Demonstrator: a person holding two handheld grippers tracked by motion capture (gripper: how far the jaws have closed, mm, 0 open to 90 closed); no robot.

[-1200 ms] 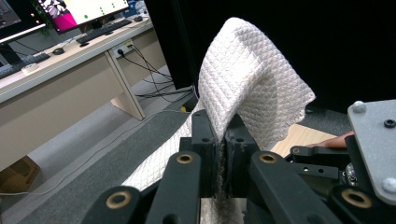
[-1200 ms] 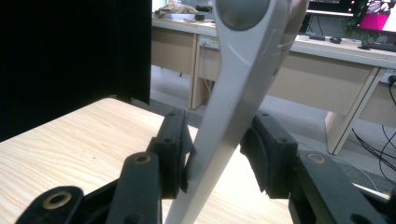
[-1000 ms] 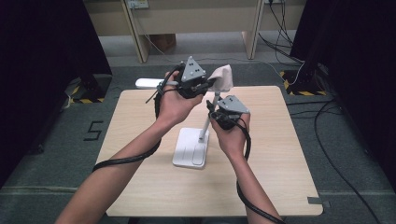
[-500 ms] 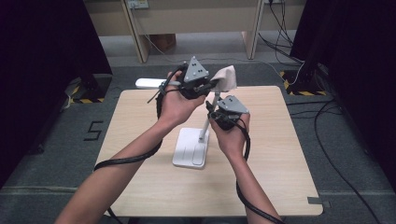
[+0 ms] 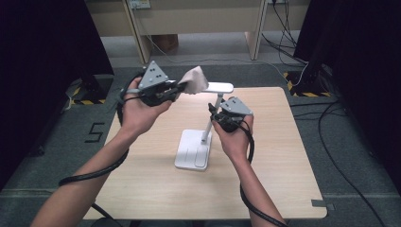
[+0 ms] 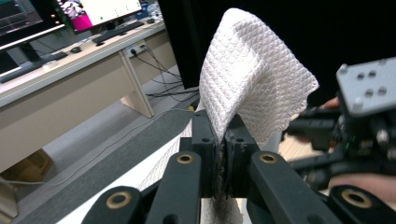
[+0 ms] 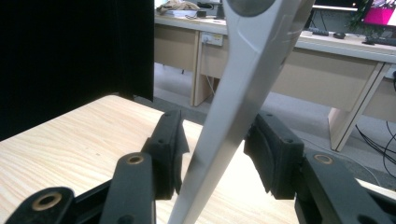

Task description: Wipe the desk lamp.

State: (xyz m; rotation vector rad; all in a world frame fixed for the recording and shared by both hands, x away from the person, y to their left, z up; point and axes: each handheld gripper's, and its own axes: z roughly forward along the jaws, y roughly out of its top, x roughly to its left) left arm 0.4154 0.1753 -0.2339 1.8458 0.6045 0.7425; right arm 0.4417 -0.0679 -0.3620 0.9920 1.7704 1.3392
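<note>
Compared with one second ago, the left gripper [image 5: 176,89] has moved slightly leftward and up along the lamp head [image 5: 218,87], carrying the cloth [image 5: 194,80] with it; the cloth now sits at the head's free left end rather than over its middle. The right gripper [image 5: 218,116] and the lamp base [image 5: 193,150] have not shifted on the table [image 5: 142,184].

Left gripper: jaws fully closed on a fold of the cloth [image 6: 252,79], which stands up above the jaw tips in the left gripper view.

Right gripper: jaws part open, one on each side of the lamp stem [image 7: 233,107]. In the right gripper view a gap shows between each pad and the stem, so contact cannot be confirmed; the jaws bracket the stem rather than clamp it.

Location of the work: the lamp stands on its base near the table centre, stem tilted, head level at the top.

Assessment: the wipe stroke appears to have reached the end of the head. The likely next action is a return pass or a move to the stem. Risk: with the stem only loosely bracketed, sideways cloth pressure may rock the lamp
</note>
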